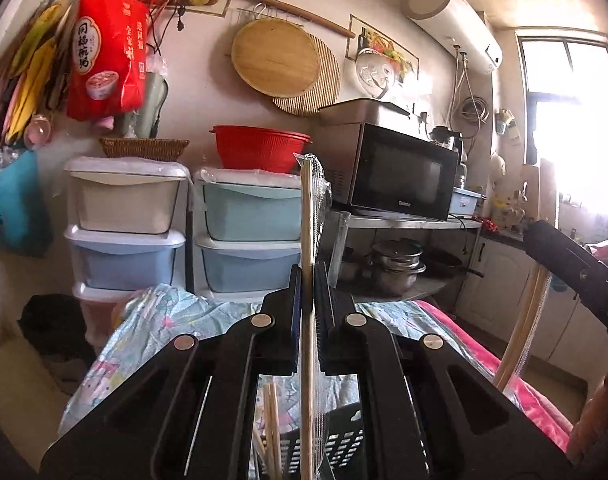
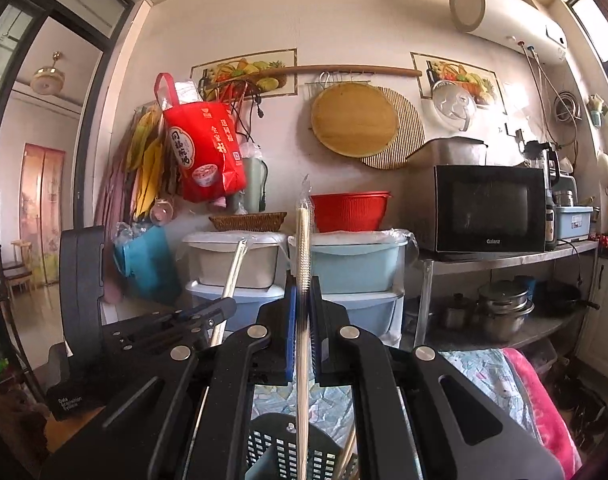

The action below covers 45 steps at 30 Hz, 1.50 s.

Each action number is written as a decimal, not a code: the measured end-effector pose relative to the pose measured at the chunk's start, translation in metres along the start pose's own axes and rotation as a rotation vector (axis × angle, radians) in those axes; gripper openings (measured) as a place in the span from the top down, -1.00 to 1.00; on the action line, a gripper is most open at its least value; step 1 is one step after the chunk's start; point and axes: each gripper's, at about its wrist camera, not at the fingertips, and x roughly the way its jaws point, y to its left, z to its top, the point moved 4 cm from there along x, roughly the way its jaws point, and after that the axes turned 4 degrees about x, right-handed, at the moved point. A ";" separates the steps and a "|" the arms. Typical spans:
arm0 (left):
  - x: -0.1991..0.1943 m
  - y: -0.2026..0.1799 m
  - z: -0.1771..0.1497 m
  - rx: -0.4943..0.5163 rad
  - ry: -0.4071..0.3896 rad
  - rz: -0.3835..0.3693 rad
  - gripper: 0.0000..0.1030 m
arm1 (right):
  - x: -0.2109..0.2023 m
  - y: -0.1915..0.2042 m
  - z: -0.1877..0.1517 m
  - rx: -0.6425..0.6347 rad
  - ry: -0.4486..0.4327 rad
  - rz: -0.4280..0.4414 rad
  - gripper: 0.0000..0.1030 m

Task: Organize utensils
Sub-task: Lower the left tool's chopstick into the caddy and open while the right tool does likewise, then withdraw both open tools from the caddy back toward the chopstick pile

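Between the pads of your left gripper (image 1: 307, 300) stands a wrapped pair of chopsticks (image 1: 306, 216), upright in its clear sleeve — the jaws are closed on it, and the wood runs from below the fingers to well above their tips. Below that gripper, near its underside, you can see a black perforated basket (image 1: 340, 446) with loose chopsticks (image 1: 273, 432) leaning in it, resting on a pale patterned cloth (image 1: 160, 320).

Your right gripper (image 2: 303, 312) is clamped the same way on a second wrapped pair (image 2: 303, 240), which also stands nearly vertical, its plastic tip poking up above the jaws. Under this gripper the same basket (image 2: 288, 452) shows, with a few bare sticks slanting out of it to the right of the held pair.

From your left gripper's camera, the right gripper appears off to the far right, a dark body with its pale sticks angled down beneath it. From the right camera, the left gripper sits to the left and slightly lower, its pair slanting up in front of the storage bins. The two grippers are apart, not touching.

Ahead of both grippers, against the wall, are stacked plastic drawer bins (image 2: 344, 280) — white and pale blue — topped by a wicker tray (image 2: 248, 221) and a red colander (image 2: 350, 212). To the right of them a black microwave (image 2: 488, 208) sits on a metal shelf, with pots (image 2: 504, 308) stacked below it. A red bag (image 2: 202, 152) hangs up and to the left of your grippers.
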 end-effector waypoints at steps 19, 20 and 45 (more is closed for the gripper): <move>0.025 0.014 -0.041 -0.045 -0.006 0.017 0.93 | 0.038 -0.011 -0.036 0.035 0.036 -0.024 0.88; 0.024 0.015 -0.043 -0.048 -0.010 0.012 0.93 | 0.039 -0.012 -0.040 0.037 0.040 -0.028 0.88; -0.016 0.015 -0.068 -0.048 0.024 -0.022 0.25 | 0.016 -0.025 -0.074 0.054 0.179 -0.097 0.07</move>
